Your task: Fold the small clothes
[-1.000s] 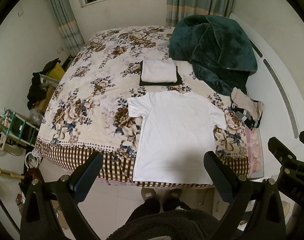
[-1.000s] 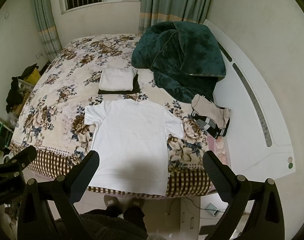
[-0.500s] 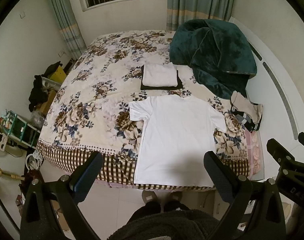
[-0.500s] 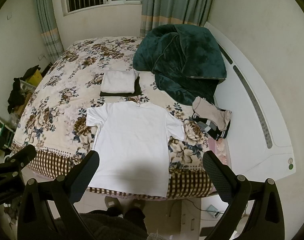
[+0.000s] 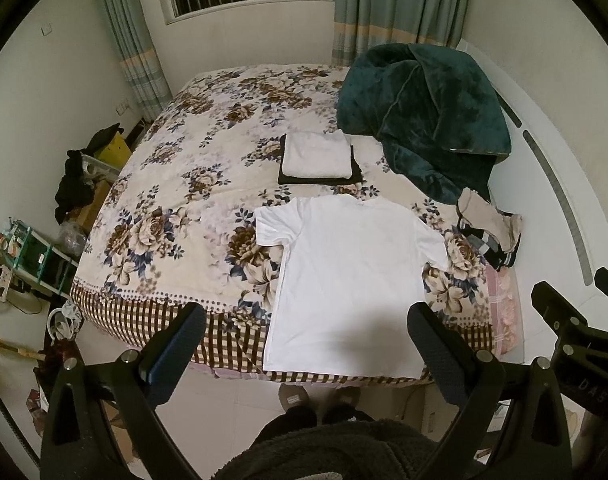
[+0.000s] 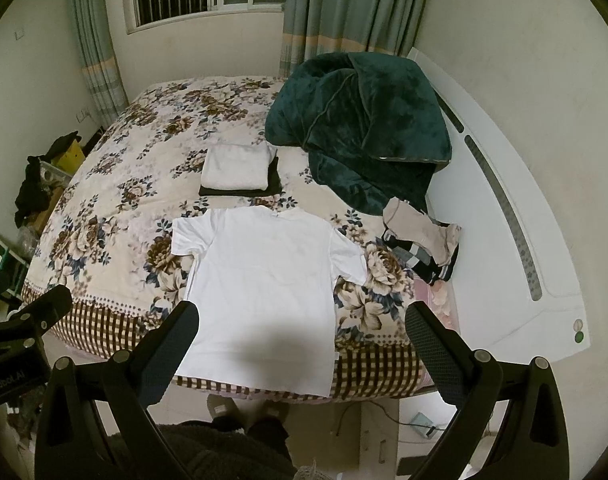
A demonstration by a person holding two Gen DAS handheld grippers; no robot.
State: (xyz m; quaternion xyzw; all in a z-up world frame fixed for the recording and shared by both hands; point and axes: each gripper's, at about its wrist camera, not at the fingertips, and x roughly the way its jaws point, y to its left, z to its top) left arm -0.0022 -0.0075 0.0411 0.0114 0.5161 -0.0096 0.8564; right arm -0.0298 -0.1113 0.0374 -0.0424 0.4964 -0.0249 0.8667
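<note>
Seen from the left wrist: left gripper (image 5: 304, 340) held high with fingers spread wide, clasping nothing. Below, a white T-shirt (image 5: 350, 276) spread flat on the near edge of a floral bedspread (image 5: 175, 216), hem at the checked border. Beyond the collar, a folded white garment (image 5: 318, 156) stacked on a folded dark one (image 5: 356, 174).

Seen from the right wrist: right gripper (image 6: 301, 338) likewise wide apart and empty above the T-shirt (image 6: 263, 280). To the right, a heaped green blanket (image 6: 364, 120) and a small clothes pile (image 6: 424, 244).
</note>
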